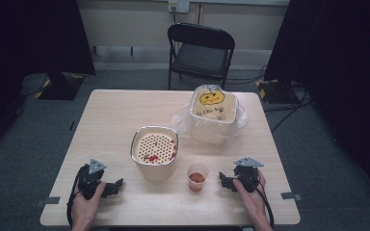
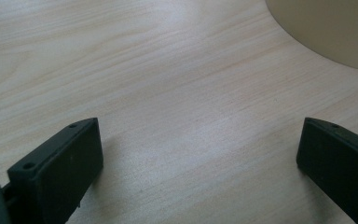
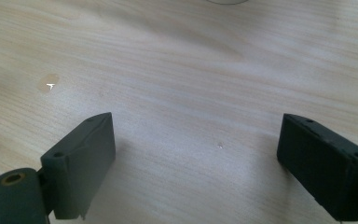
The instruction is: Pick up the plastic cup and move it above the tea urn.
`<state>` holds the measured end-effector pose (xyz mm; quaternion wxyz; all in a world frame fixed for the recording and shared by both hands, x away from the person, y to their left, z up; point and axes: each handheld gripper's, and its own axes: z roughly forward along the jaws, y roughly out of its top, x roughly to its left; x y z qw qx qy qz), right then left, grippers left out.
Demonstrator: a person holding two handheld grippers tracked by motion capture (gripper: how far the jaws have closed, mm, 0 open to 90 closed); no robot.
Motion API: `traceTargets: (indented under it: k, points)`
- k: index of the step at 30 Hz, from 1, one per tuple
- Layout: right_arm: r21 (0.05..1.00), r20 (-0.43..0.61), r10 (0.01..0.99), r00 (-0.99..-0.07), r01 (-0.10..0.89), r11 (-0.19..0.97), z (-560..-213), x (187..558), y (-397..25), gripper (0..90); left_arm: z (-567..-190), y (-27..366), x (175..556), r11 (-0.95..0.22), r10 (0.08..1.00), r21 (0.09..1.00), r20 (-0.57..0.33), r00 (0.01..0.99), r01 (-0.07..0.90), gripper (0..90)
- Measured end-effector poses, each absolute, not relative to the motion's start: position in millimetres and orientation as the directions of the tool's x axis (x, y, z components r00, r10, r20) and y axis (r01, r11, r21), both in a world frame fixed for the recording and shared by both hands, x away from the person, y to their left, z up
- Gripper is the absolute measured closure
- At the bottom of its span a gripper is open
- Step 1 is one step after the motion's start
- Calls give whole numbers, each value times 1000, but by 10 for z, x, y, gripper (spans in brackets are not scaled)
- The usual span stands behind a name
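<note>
Both pairs of jaws stand wide apart and hold nothing; between them lies only bare wood. The left gripper (image 1: 110, 187) rests on the table (image 1: 111, 120) near its front left corner, and in the left gripper view a piece of the beige container (image 2: 335, 28) shows at the top right, near but not touching. The right gripper (image 1: 226, 182) rests at the front right, and the small plastic cup (image 1: 197, 178) with orange-red content stands just beside its jaws, on the side toward the middle. This cup is between the two grippers, and the beige container (image 1: 154, 153), with a perforated insert and some red pieces inside, stands just behind it, closer to the left gripper. Farther back, near the far right edge, a second container with a yellow face drawn on its lid (image 1: 213, 107) sits on a clear plastic bag (image 1: 185, 122). The left half of the table is open wood up to the far edge. Behind the table stands a black folding chair (image 1: 200, 53).
</note>
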<state>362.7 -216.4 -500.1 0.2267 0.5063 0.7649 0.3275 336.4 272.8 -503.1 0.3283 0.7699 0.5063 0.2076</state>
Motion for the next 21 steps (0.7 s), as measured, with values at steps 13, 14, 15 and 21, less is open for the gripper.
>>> traceTargets:
  k: [13, 14, 15, 21]
  points:
    - [708, 24, 885, -465, 633, 313, -4943, 3535, -2113, 140, -5029, 2730, 3366, -276, 916, 713, -9, 402, 645, 0]
    - [708, 28, 877, -479, 629, 321, -4929, 3520, -2098, 139, -5029, 2729, 3366, -275, 916, 713, -9, 402, 645, 0]
    - [708, 29, 873, -486, 626, 326, -4917, 3508, -2082, 145, -5030, 2729, 3366, -275, 916, 713, -9, 402, 645, 0]
    - [714, 75, 818, -570, 603, 355, -4864, 3418, -1969, 153, -5029, 2730, 3366, -276, 916, 713, -9, 402, 645, 0]
